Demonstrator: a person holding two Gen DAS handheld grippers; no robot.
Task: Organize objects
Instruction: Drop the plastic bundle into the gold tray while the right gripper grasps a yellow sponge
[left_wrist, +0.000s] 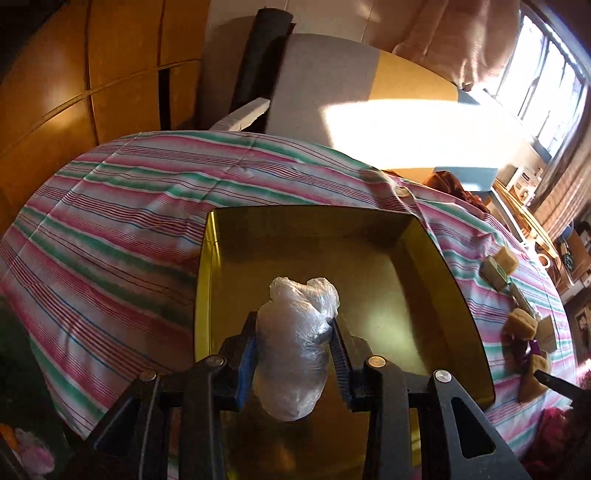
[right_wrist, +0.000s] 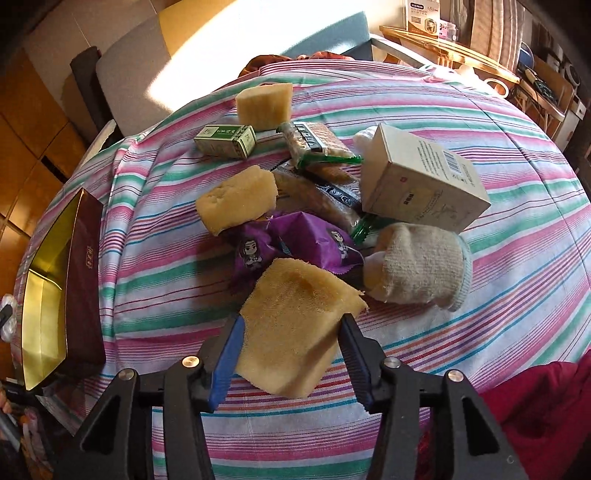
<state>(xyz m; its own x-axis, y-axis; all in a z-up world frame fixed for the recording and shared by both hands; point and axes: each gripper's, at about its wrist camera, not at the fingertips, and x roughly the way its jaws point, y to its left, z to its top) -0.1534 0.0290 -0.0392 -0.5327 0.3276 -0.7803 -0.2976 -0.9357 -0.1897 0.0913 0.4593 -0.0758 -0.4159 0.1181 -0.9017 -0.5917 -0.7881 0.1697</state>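
My left gripper (left_wrist: 293, 321) is shut on a crumpled clear plastic bag (left_wrist: 295, 347) and holds it over the open gold-lined box (left_wrist: 454, 273). Nothing else shows inside the box. In the right wrist view the same box (right_wrist: 85, 277) stands at the left edge of the striped cloth, showing its dark red outer wall. My right gripper (right_wrist: 291, 319) points down at a flat yellow sponge (right_wrist: 295, 325). Both blue pads touch the sponge's sides, and it lies nearest of a pile of objects.
Behind the sponge lie a purple snack packet (right_wrist: 295, 243), a grey sock (right_wrist: 421, 266), a white carton (right_wrist: 424, 181), wrapped snack bars (right_wrist: 314, 140), a small green box (right_wrist: 225, 140) and two more sponges (right_wrist: 236, 203) (right_wrist: 264, 105). A red cloth (right_wrist: 535, 398) lies at the near right.
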